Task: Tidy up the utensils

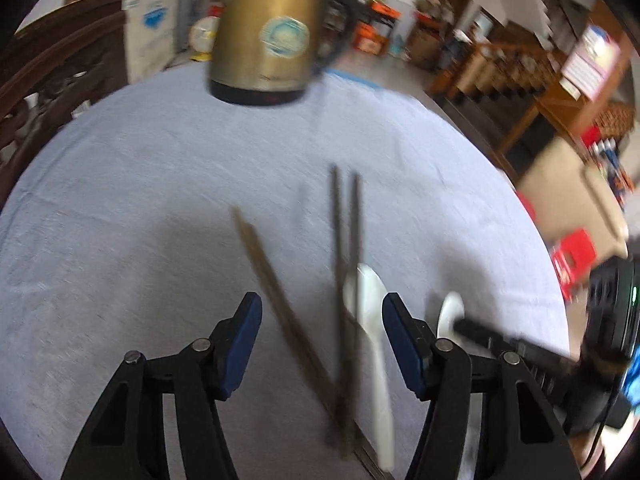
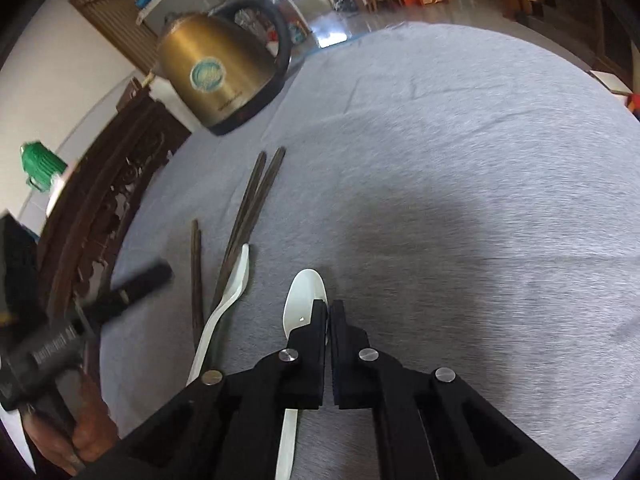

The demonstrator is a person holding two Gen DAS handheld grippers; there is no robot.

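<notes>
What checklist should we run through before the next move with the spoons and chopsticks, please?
1. Right gripper shut on the held spoon: ok, jaws closed at the spoon's neck.
2. Left gripper open for a pick: ok, jaws wide apart.
3. Chopsticks between the left fingers: ok, though they lie crossed, not parallel.
4. Second spoon separate from the chopsticks: not ok, it overlaps them.
5. Kettle out of the way: ok, at the far edge of the table.
6. Left view sharp enough to aim: not ok, it is motion-blurred.
</notes>
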